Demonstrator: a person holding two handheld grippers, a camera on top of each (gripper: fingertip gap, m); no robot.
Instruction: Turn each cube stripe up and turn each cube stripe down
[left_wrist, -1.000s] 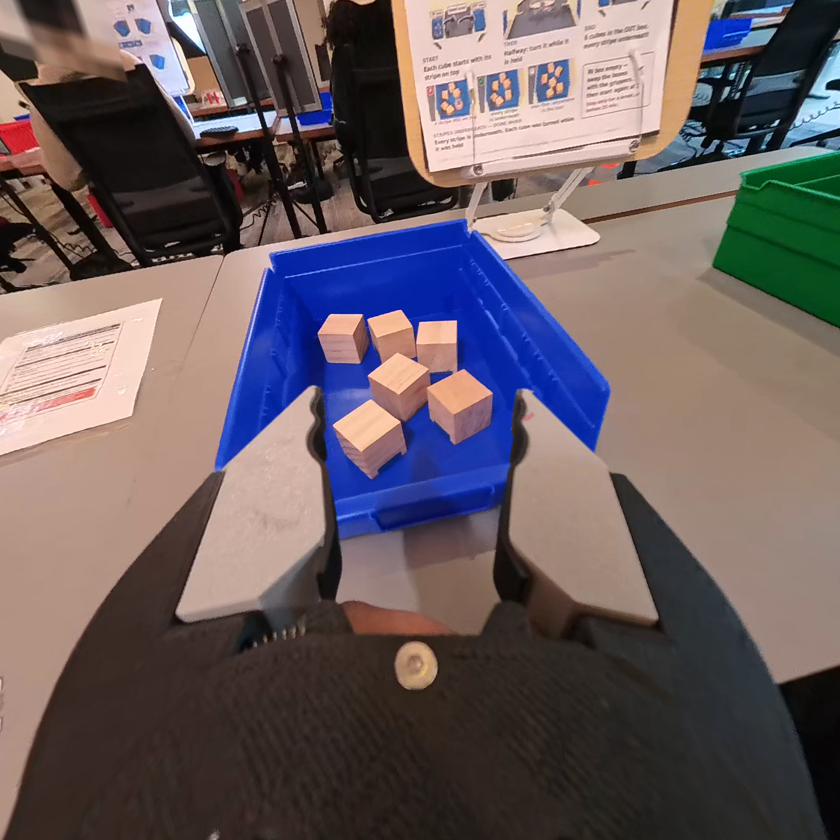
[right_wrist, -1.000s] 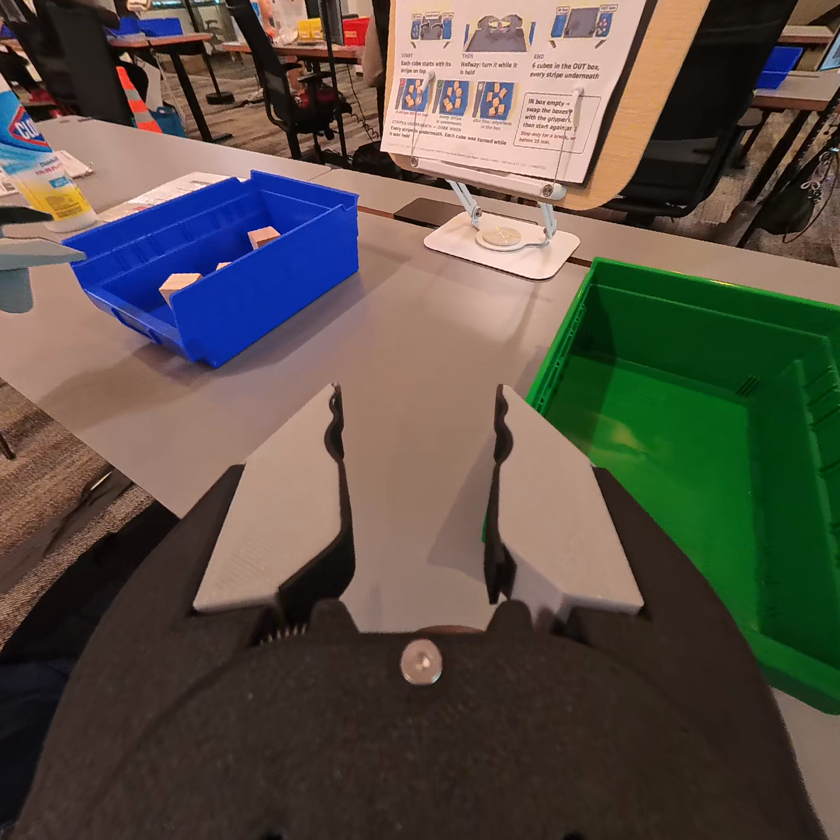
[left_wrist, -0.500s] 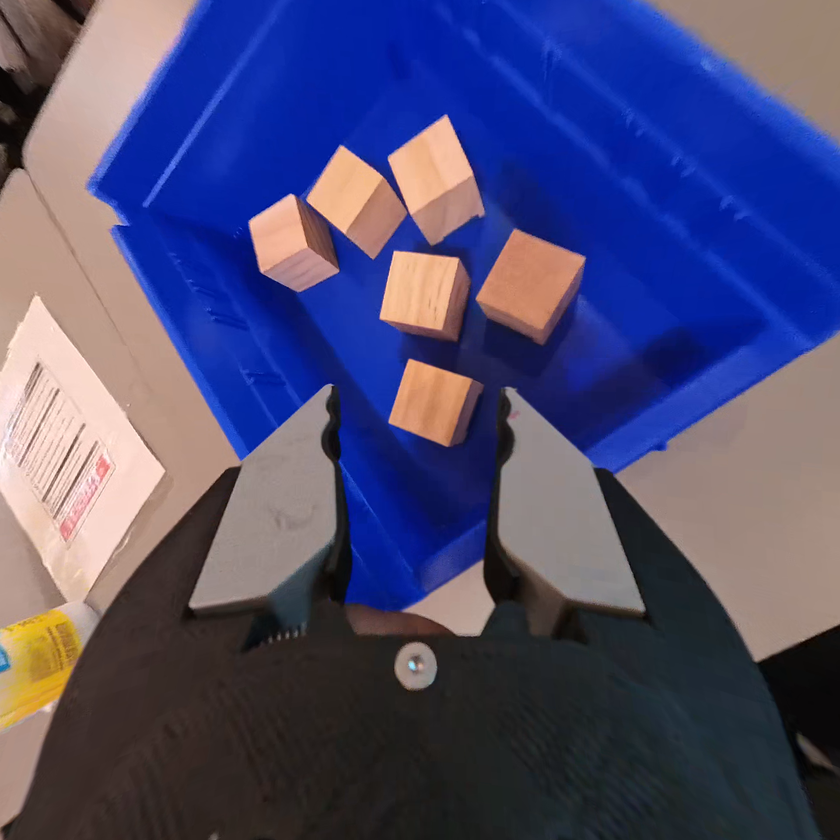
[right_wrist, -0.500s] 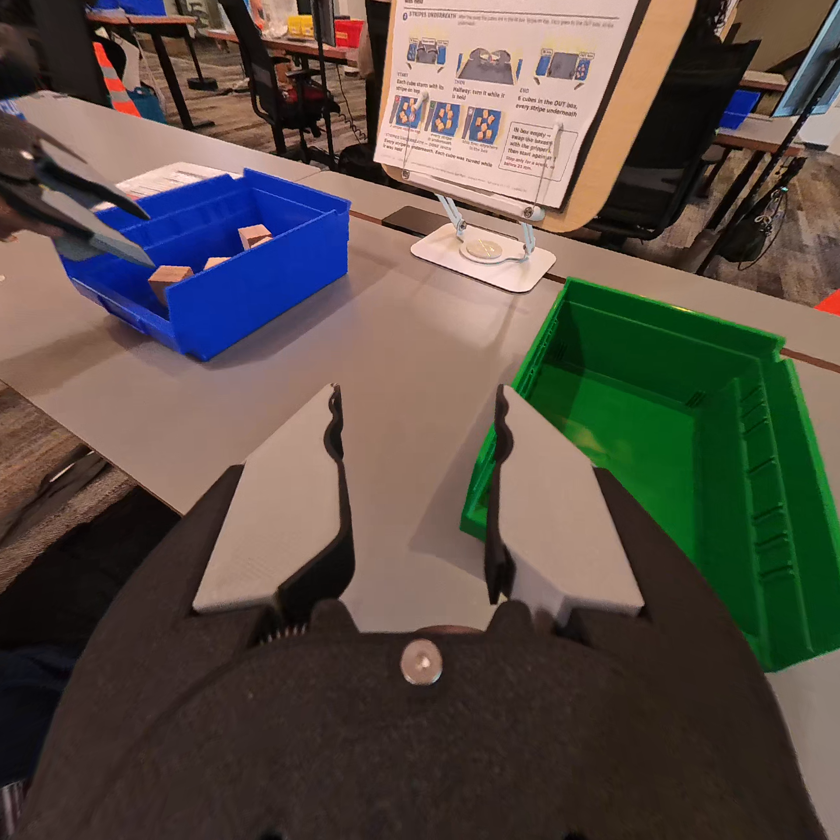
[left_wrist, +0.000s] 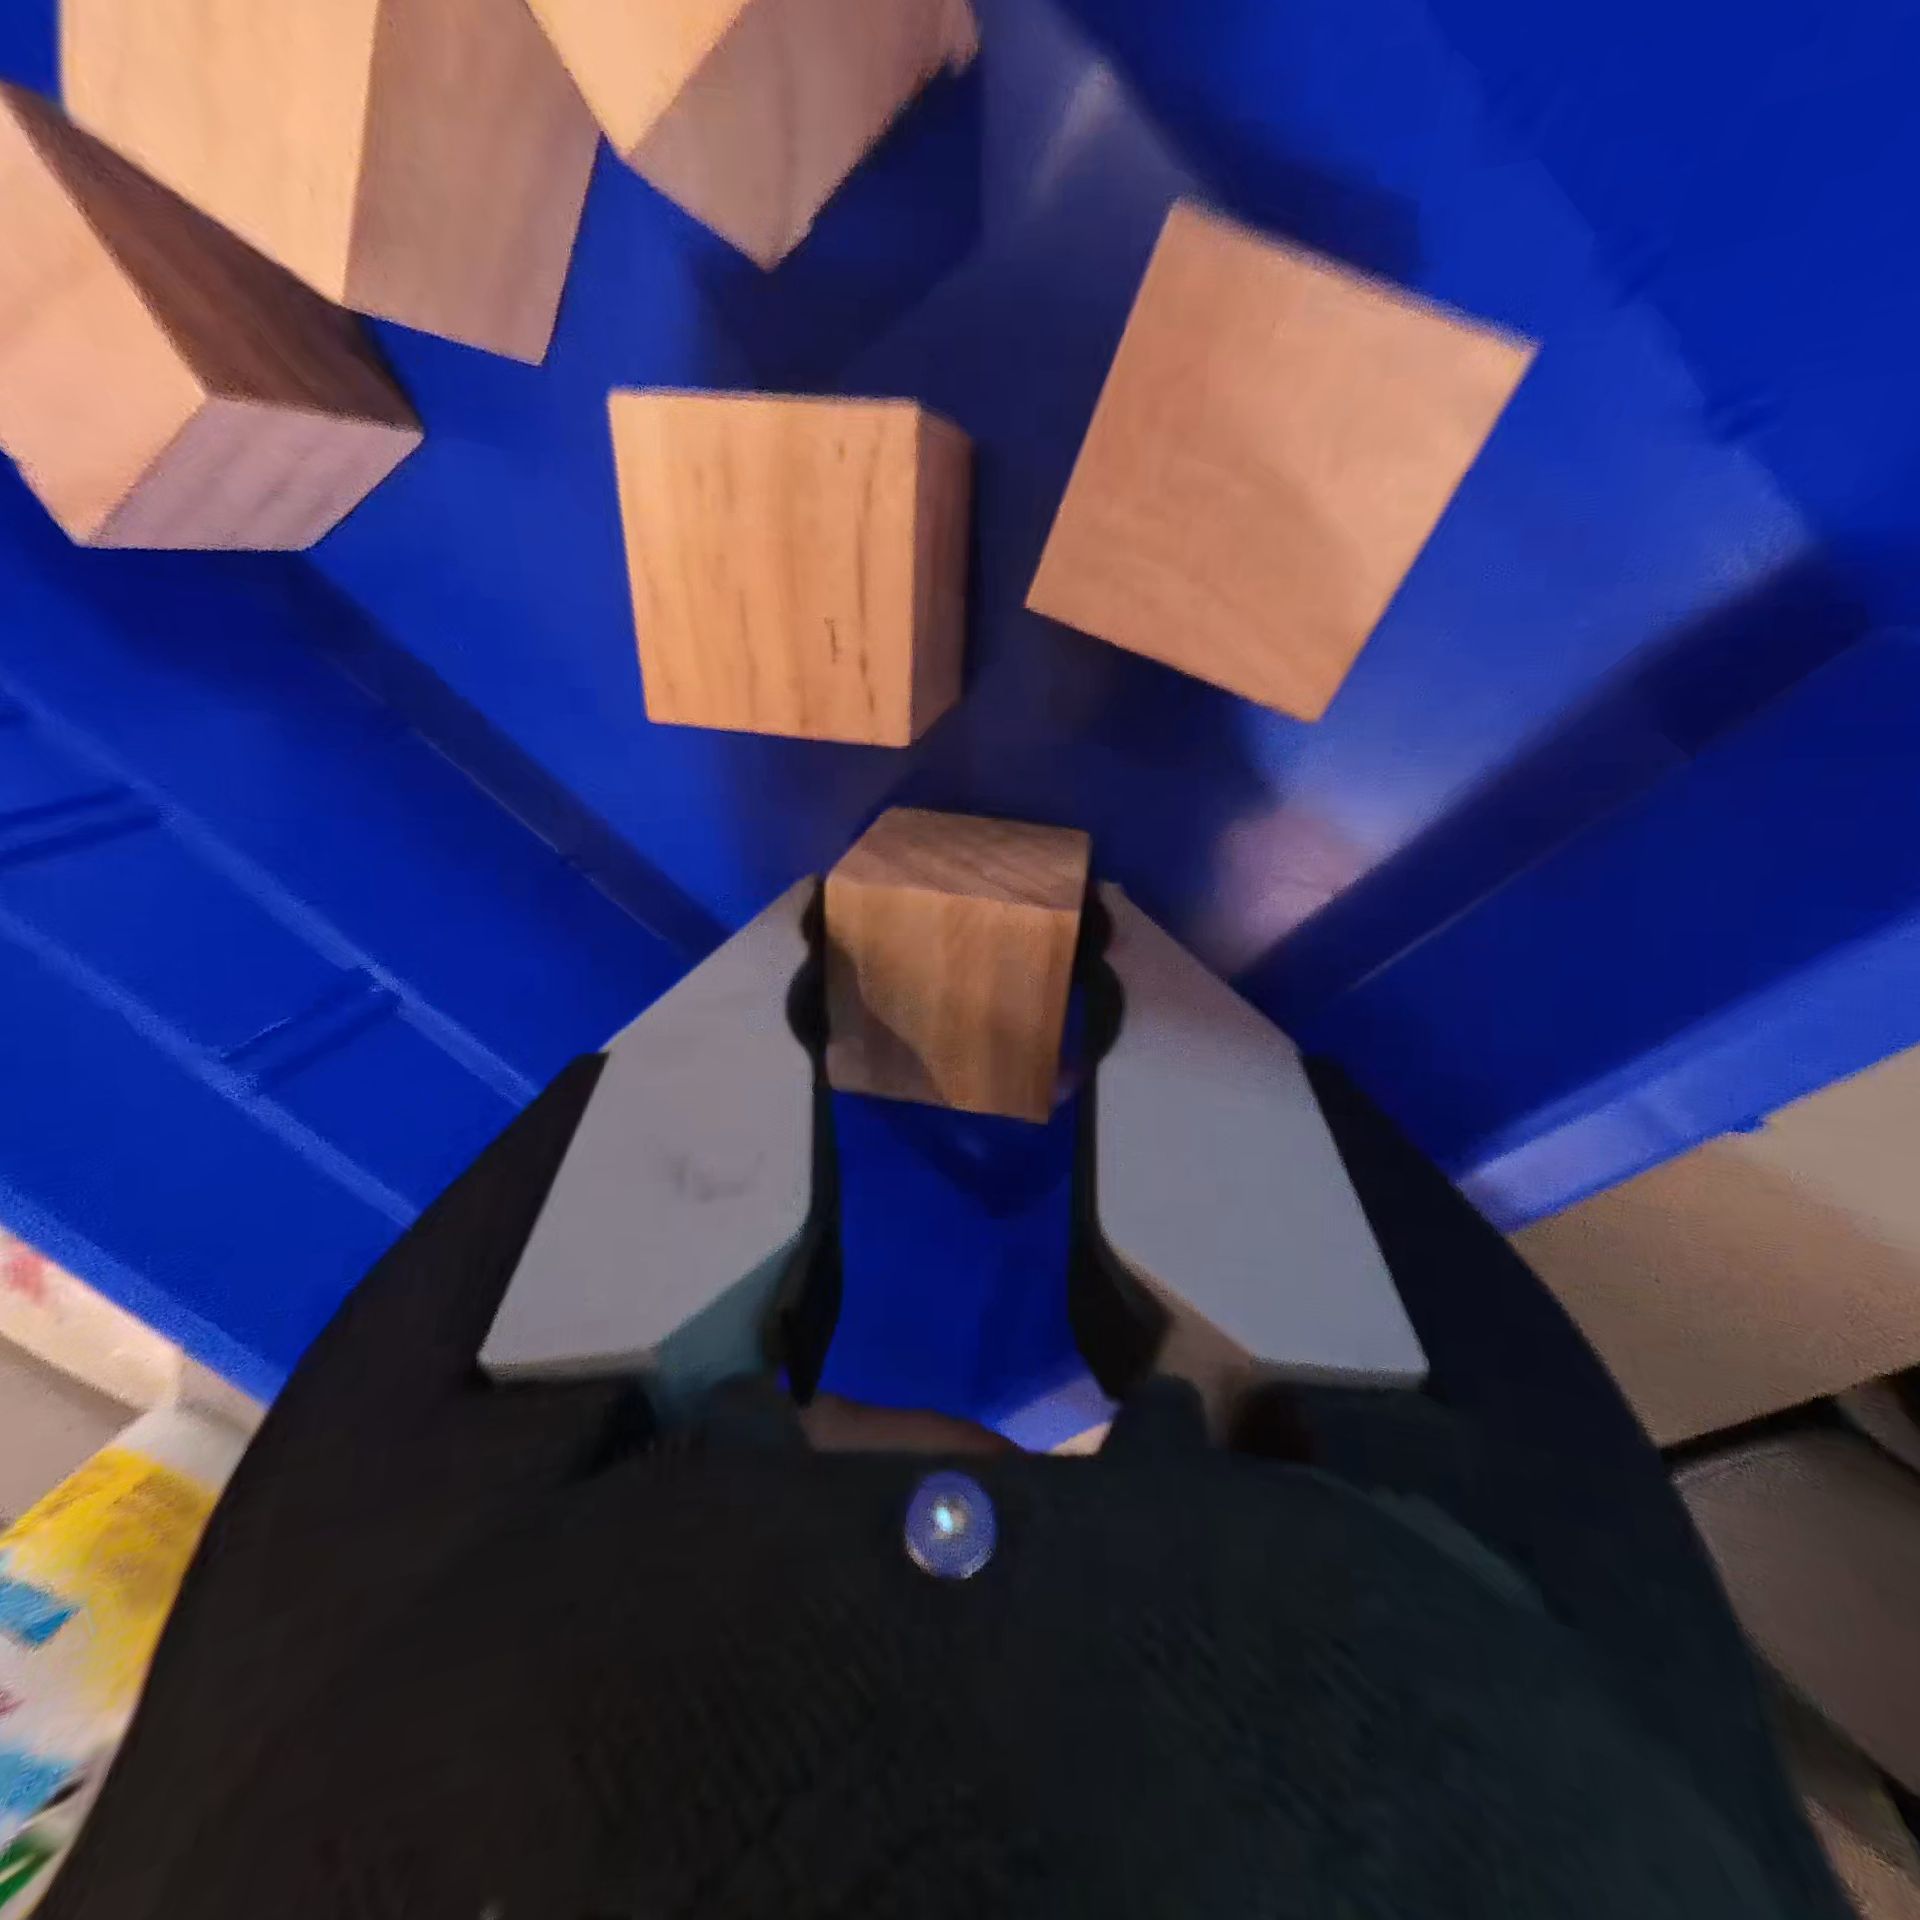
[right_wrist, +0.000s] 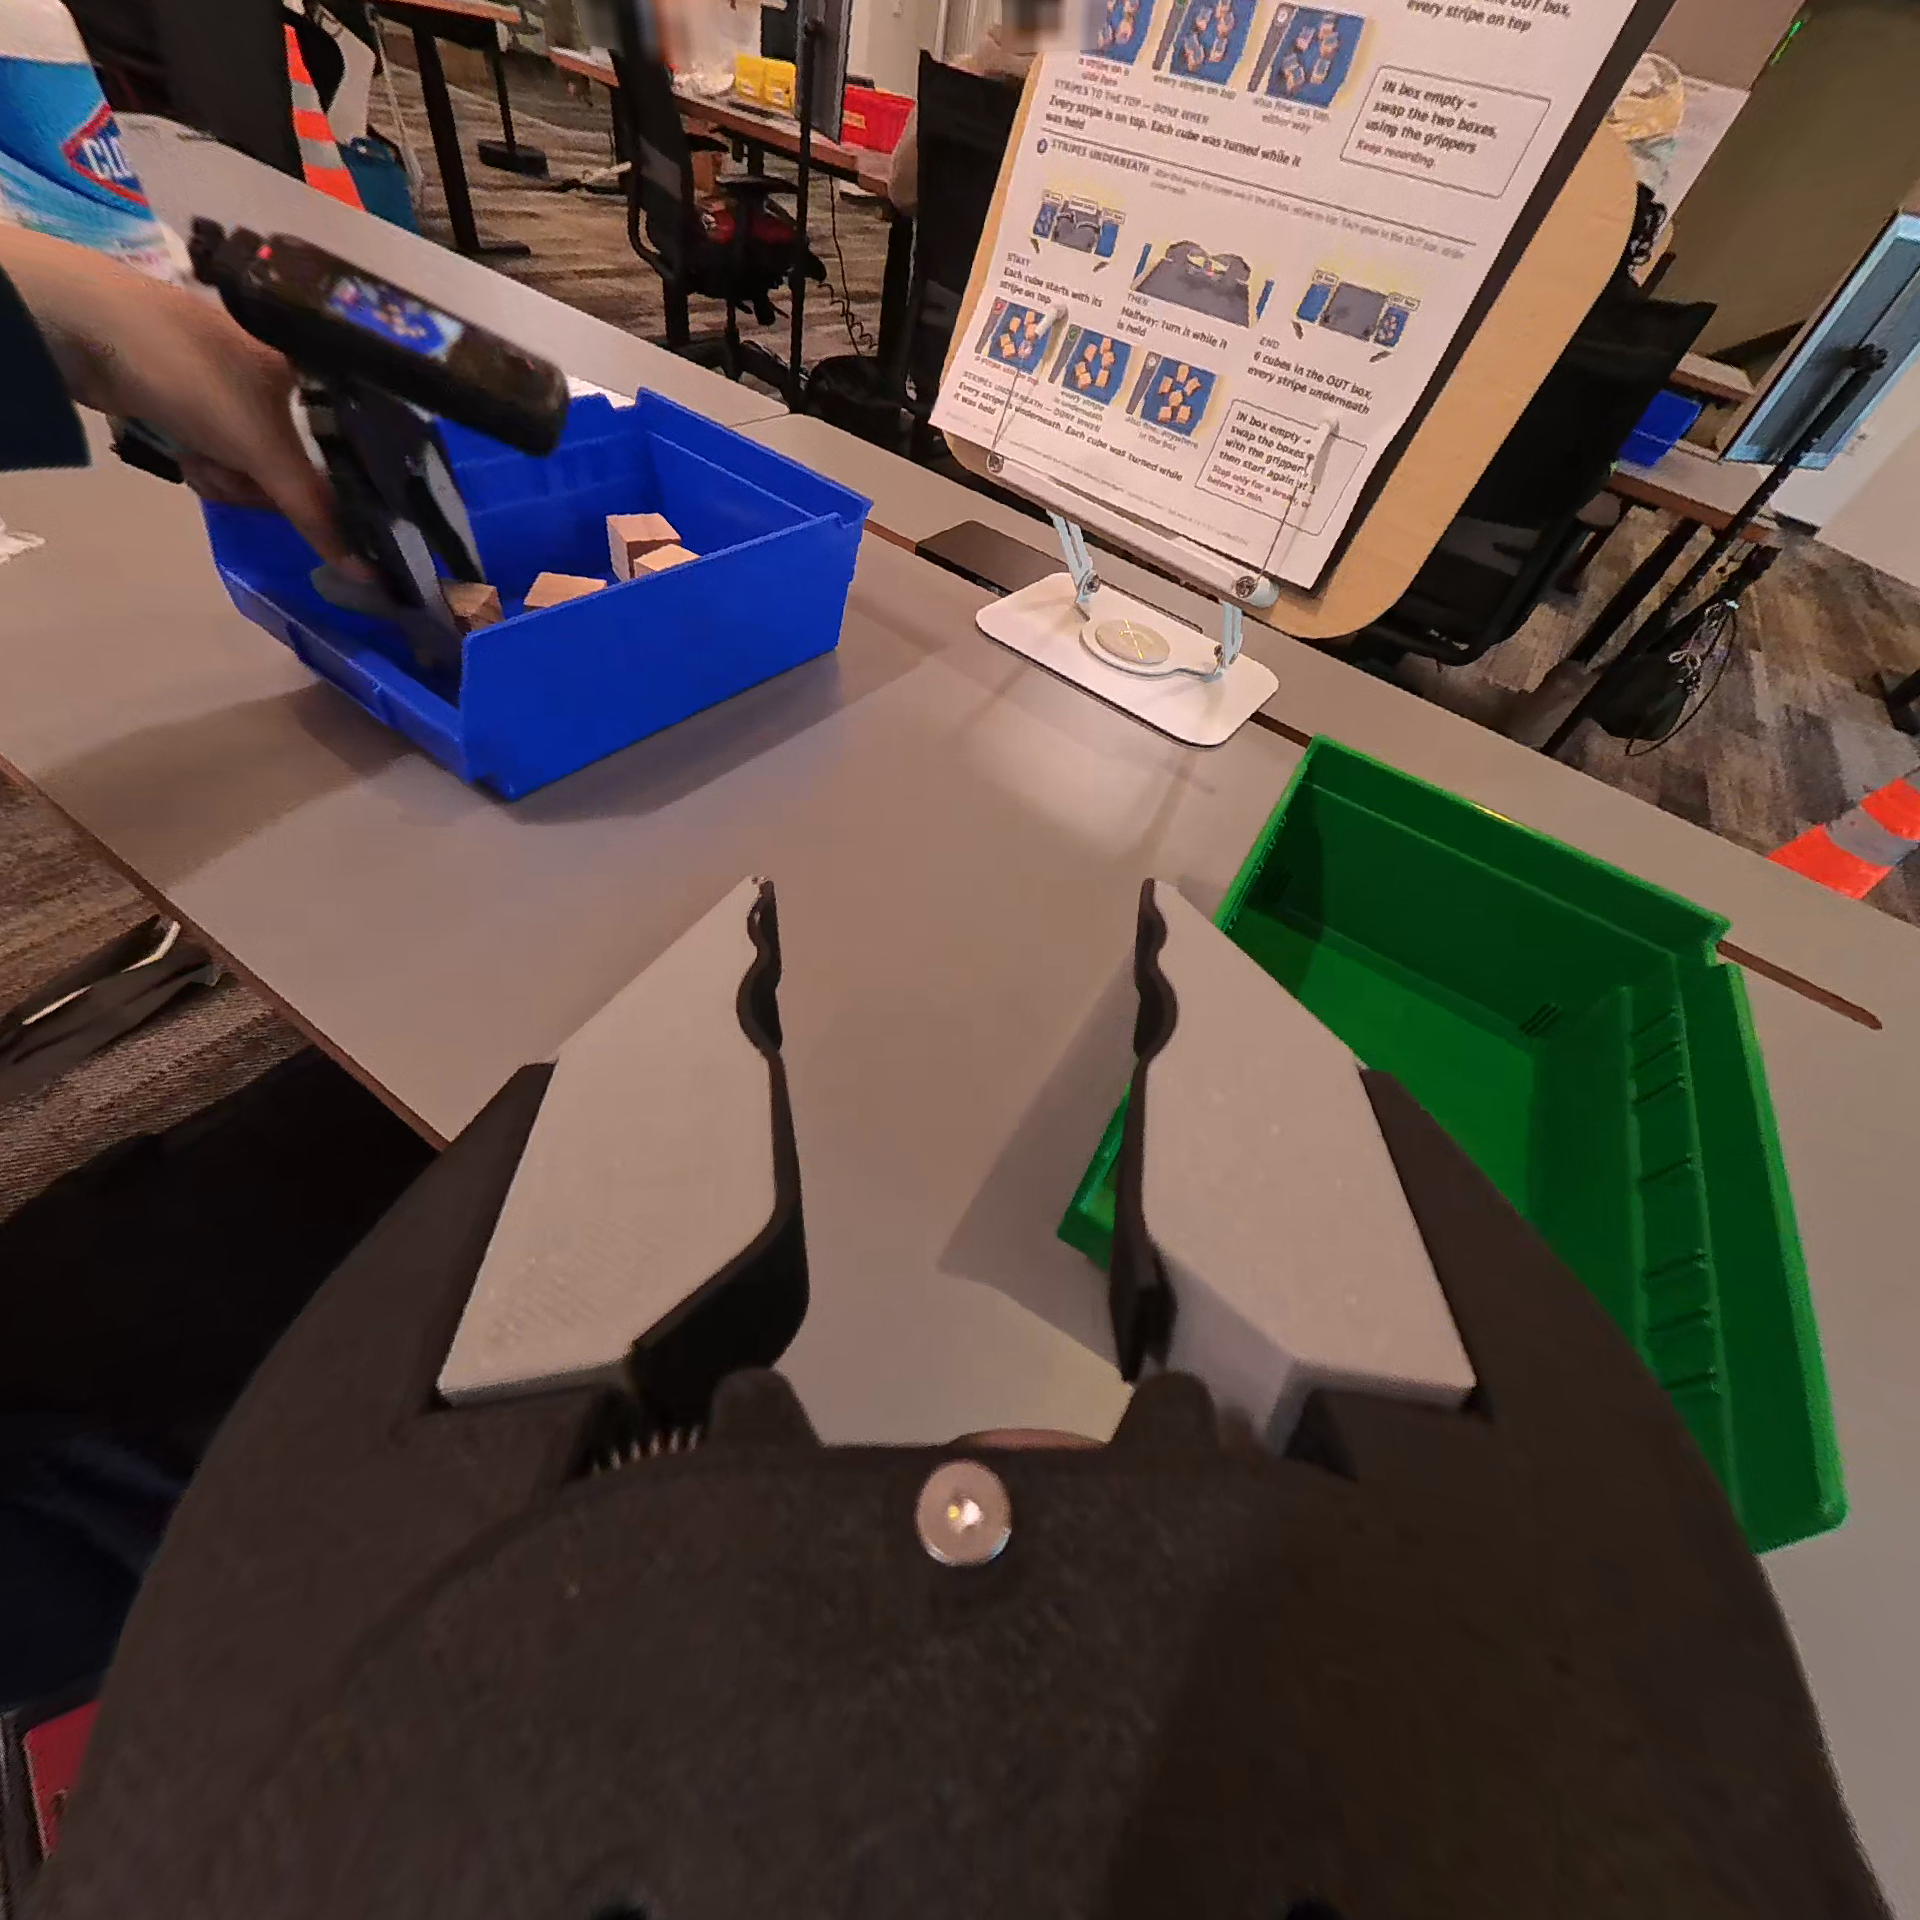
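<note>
Your left gripper (left_wrist: 951, 961) is clamping its jaws on a wooden cube (left_wrist: 951, 987) low in the blue bin (left_wrist: 312, 935), while your right gripper (right_wrist: 951, 966) is hovering over the bench (right_wrist: 883, 831), jaws apart.

Standing at the far edge of the grey counter (right_wrist: 935, 831): an instruction sheet (right_wrist: 1257, 260) leaning on a white stand (right_wrist: 1132, 665). Sitting beyond: office chairs (right_wrist: 717, 208), an orange cone (right_wrist: 322, 135).
</note>
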